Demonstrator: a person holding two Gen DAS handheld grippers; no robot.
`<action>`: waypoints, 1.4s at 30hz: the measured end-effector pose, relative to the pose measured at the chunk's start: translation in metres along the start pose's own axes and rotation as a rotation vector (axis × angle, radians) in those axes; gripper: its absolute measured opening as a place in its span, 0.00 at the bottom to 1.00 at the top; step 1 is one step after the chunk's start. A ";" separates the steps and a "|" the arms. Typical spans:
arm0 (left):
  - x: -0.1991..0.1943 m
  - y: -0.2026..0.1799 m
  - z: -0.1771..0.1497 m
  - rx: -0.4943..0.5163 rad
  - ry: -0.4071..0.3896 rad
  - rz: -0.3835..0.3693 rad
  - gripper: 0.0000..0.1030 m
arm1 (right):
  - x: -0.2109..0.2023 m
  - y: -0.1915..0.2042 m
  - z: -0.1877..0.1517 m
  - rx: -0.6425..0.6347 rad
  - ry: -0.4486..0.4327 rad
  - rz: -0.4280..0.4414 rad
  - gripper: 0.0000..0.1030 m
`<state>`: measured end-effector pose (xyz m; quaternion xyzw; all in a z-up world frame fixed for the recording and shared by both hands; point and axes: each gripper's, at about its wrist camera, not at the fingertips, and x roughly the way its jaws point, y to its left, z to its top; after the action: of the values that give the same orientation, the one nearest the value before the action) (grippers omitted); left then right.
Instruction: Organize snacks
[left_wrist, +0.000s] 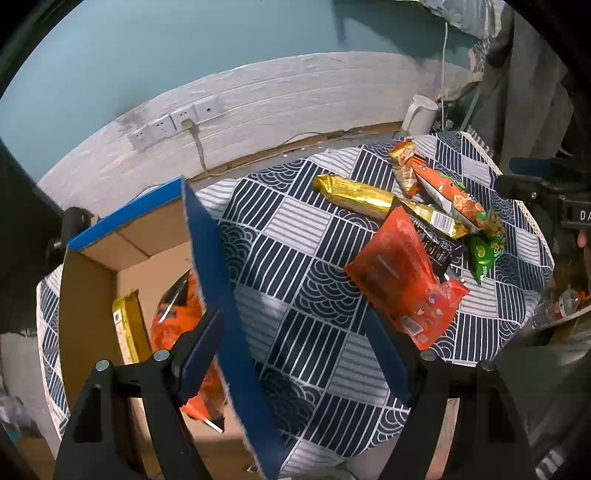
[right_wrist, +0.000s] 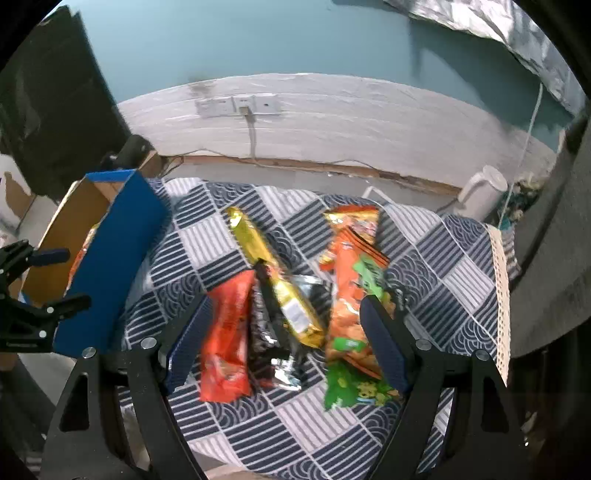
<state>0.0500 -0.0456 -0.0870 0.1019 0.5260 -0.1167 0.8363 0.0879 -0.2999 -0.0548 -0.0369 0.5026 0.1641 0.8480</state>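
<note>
My left gripper (left_wrist: 291, 326) is open and empty, its jaws straddling the near wall of the blue cardboard box (left_wrist: 207, 229). Inside the box lie a yellow packet (left_wrist: 127, 328) and an orange bag (left_wrist: 177, 314). My right gripper (right_wrist: 284, 306) hangs open above the snack pile, holding nothing. Under it lie a red packet (right_wrist: 225, 332), a black packet (right_wrist: 266, 332), a gold packet (right_wrist: 273, 280), an orange chips bag (right_wrist: 347, 295) and a green packet (right_wrist: 351, 387). The left wrist view has the same pile at right, with the red packet (left_wrist: 402, 280) nearest.
A navy and white patterned cloth (left_wrist: 295, 258) covers the round table. A white jug (right_wrist: 480, 195) stands on the floor by the wall behind it. Wall sockets (left_wrist: 173, 122) with a plugged cable are at the back. A plastic bottle (left_wrist: 557, 306) lies off the table's right edge.
</note>
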 end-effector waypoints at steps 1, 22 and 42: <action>0.002 -0.002 0.001 0.004 0.002 0.002 0.78 | 0.000 -0.004 -0.001 0.009 0.003 -0.003 0.79; 0.062 -0.027 0.024 0.070 0.086 -0.008 0.78 | 0.066 -0.073 -0.006 0.125 0.133 -0.014 0.79; 0.108 -0.030 0.034 0.069 0.152 -0.035 0.78 | 0.123 -0.083 -0.012 0.123 0.268 -0.014 0.58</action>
<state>0.1155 -0.0935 -0.1716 0.1301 0.5853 -0.1412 0.7878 0.1588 -0.3516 -0.1755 -0.0099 0.6202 0.1208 0.7751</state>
